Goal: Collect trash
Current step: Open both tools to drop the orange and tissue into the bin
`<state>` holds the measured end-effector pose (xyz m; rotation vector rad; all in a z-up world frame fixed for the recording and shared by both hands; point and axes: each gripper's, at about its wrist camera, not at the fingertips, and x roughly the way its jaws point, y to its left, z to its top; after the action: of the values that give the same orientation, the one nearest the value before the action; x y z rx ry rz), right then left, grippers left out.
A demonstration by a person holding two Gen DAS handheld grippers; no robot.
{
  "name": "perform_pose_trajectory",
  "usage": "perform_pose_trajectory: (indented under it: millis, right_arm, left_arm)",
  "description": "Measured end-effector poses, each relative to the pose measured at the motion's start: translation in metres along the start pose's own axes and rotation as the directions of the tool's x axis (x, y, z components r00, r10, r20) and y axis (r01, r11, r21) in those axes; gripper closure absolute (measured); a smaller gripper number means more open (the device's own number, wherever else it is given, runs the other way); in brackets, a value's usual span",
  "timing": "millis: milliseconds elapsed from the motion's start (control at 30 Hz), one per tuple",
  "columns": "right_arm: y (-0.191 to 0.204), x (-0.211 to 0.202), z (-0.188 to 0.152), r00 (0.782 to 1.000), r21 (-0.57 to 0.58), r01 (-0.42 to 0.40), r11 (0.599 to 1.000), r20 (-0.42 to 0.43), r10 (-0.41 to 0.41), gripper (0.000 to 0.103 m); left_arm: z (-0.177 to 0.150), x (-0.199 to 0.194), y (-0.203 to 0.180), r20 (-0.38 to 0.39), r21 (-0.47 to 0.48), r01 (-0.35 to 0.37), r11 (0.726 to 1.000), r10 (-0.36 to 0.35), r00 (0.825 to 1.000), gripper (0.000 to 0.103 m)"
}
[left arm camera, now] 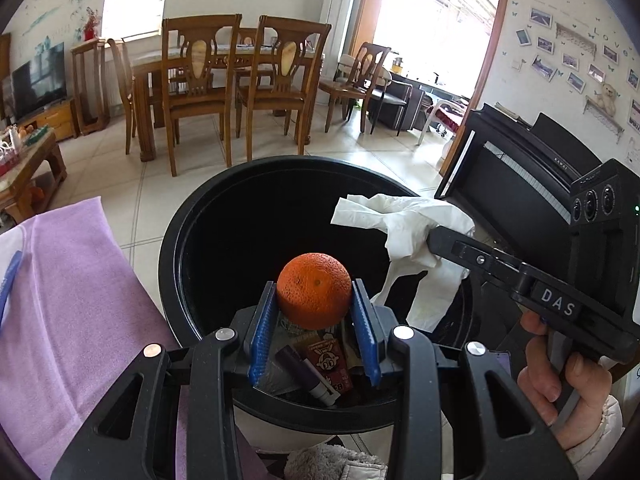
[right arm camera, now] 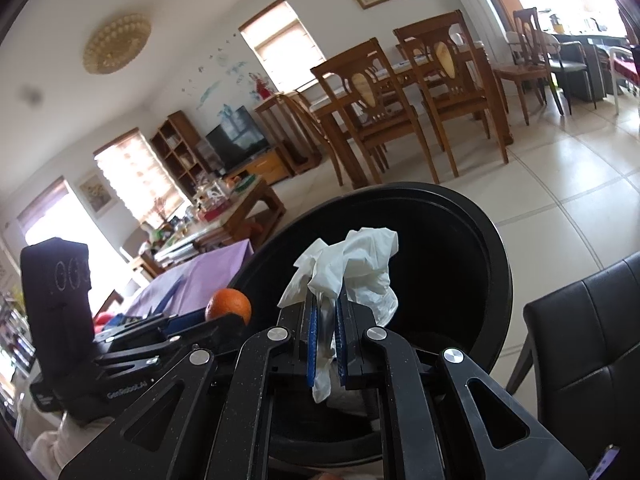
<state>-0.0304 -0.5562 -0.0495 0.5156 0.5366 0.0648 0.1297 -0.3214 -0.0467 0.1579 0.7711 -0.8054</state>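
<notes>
Left wrist view: we see the left hand-held gripper (left arm camera: 314,300) clamping an orange (left arm camera: 314,296) over the black bin (left arm camera: 176,240), the right hand-held gripper (right arm camera: 325,312) pinching crumpled tissue (right arm camera: 352,264), purple tabletop (left arm camera: 72,300) left, tiled floor (left arm camera: 360,160) and dining chairs (left arm camera: 200,80) beyond.

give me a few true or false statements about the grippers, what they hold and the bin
1. The left gripper is shut on an orange. True.
2. The right gripper is empty. False: it is shut on a crumpled white tissue.
3. Both held things are over the open black bin. True.
4. The bin has nothing in it. False: a red packet and a purple tube lie at the bottom.
5. A green cloth lies left of the bin. False: the cloth is purple.
</notes>
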Motion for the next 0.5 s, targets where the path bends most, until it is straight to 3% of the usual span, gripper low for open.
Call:
perform_pose_trajectory:
  millis: [200,300,367,433,500]
  right_arm:
    - [0.005,0.003,0.002,1.0,0.001,0.006,1.0,-0.013,-0.006,0.092]
    - [0.009,0.003,0.004,1.0,0.003,0.003,1.0,-0.014,-0.003,0.063]
    - [0.012,0.0,0.003,1.0,0.004,-0.002,1.0,-0.011,0.002,0.057]
    - [0.016,-0.002,0.002,1.0,-0.011,0.01,1.0,-0.007,-0.01,0.057]
    - [0.019,-0.003,0.002,1.0,-0.02,0.011,1.0,-0.003,-0.011,0.057]
  left_arm:
    - [0.001,-0.001,0.001,-0.011,0.004,-0.018,1.0,0.018,1.0,0.065]
    - [0.003,-0.004,-0.001,-0.007,0.01,-0.019,1.0,0.019,1.0,0.064]
    - [0.003,-0.009,-0.003,0.005,0.021,-0.031,0.999,0.031,0.999,0.064]
    - [0.003,-0.015,-0.004,0.016,0.024,-0.036,0.999,0.036,0.999,0.057]
    - [0.002,-0.022,-0.005,0.041,0.029,-0.051,0.998,0.05,0.998,0.04]
